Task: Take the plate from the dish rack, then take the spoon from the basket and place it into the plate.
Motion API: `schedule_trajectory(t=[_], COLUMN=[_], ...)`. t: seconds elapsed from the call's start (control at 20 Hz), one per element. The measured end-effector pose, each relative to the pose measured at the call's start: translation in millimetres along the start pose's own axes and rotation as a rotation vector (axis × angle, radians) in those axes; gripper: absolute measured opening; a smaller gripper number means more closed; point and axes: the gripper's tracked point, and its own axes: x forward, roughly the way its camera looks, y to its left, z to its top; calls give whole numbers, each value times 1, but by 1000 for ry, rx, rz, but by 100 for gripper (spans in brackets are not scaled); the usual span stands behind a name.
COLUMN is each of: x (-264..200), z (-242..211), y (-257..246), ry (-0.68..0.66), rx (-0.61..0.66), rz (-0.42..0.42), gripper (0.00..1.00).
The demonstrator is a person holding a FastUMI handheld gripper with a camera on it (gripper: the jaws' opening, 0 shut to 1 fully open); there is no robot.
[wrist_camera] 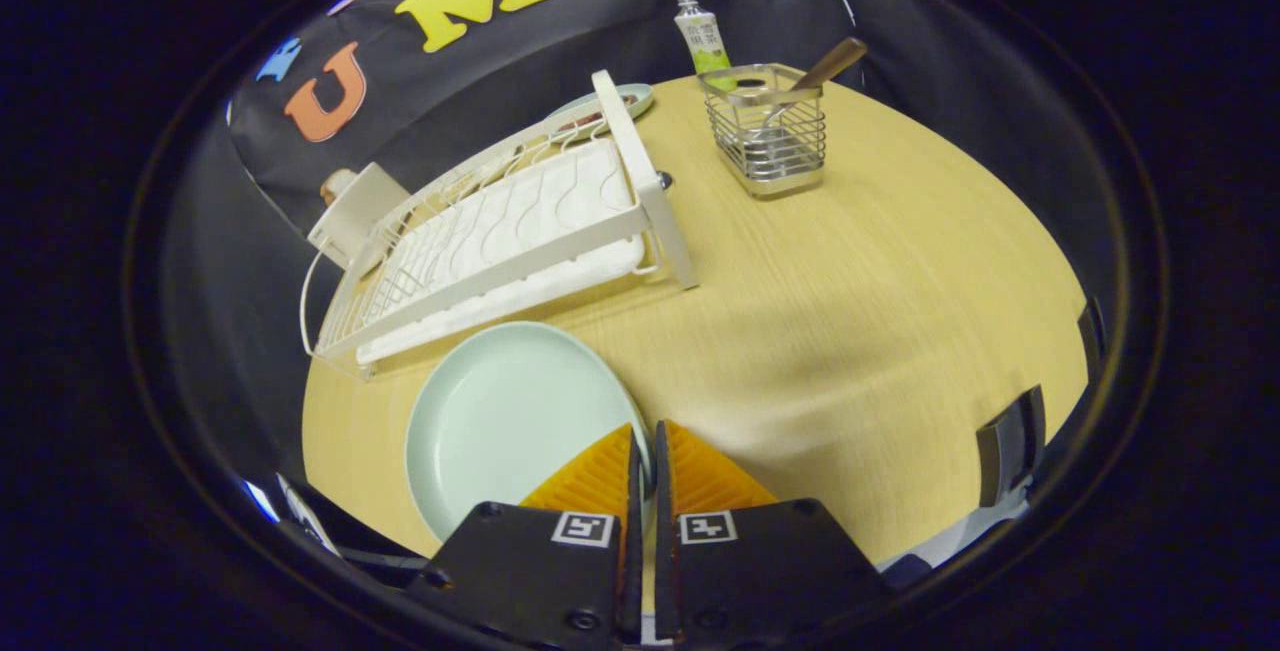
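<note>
Gripper view: claw [645, 451] nearest, orange fingers [598, 476] pinched on right rim of pale green plate [500, 421], thin gap between them holding rim. Plate out of rack, low over wooden surface [850, 311], just in front of white dish rack [500, 231]; whether resting or lifted, cannot tell. Beyond, wire basket [770, 136] with wooden-handled spoon [815, 71] inside, untouched. Judgement: plate step about done; release, spoon pickup and placing left.
</note>
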Motion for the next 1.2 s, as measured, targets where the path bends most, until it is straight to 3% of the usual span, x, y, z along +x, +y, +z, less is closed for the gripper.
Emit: schedule_trajectory(t=[0.05,0.15,0.2,0.25,0.3,0.4,0.5,0.8,0.95,1.05,1.2], x=[-2,-7,-11,-12,-14,-14,-17,-26,-25,-24,-20], z=[5,13,18,22,30,39,51,113,149,168,204], y=[3,3,-1,-8,-17,-28,-29,-67,-91,-97,-116], ry=[-35,-104,-138,-177,-222,-279,-329,-533,-581,-599,-649], rx=[-15,-61,-97,-136,-167,-174,-163,-154,-147,-134,-103], rz=[15,26,8,-28,-67,-103,-64,-41,-61,-15,-20], gripper=[11,22,48,56,75,84,94,98,99,98,98])
